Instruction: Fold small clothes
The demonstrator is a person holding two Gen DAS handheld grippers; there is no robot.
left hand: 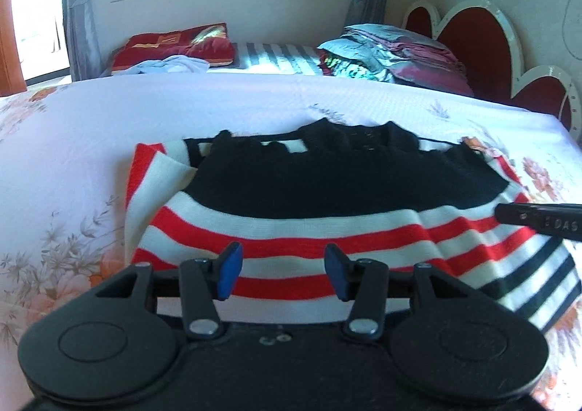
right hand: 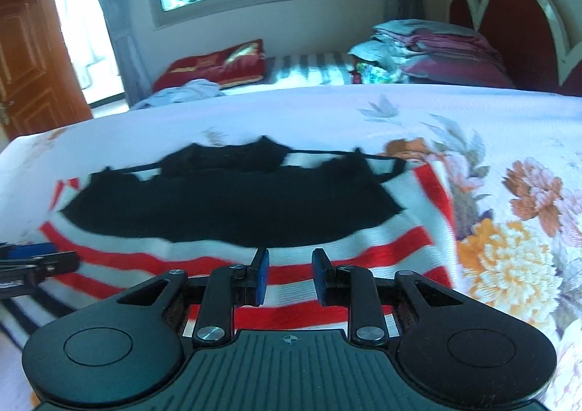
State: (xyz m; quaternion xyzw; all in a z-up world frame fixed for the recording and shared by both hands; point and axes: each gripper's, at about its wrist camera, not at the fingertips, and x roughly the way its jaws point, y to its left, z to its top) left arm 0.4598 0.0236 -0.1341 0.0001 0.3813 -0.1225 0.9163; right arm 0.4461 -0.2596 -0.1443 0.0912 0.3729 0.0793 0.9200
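A small knitted garment [left hand: 327, 229] lies flat on the bed, red and white striped, with dark stripes at its near right corner [left hand: 538, 276]. Its black upper part [left hand: 345, 181] with thin straps faces the far side. My left gripper [left hand: 283, 254] hovers over the near striped edge, its blue pads apart and nothing between them. The right gripper [right hand: 291, 258] is over the stripes [right hand: 363, 247] further right, below the black part [right hand: 236, 207], with a narrow gap between its pads and no cloth pinched. Each gripper's finger shows in the other's view, the right one [left hand: 542, 221] and the left one [right hand: 36, 261].
The bed sheet [left hand: 218, 112] is pale with floral print. Beyond it lie a red pillow [left hand: 174, 47], a crumpled light blue cloth [left hand: 171, 65] and a stack of folded bedding [left hand: 393, 50]. A red headboard [left hand: 473, 36] stands at the right and a wooden door [right hand: 29, 65] at the left.
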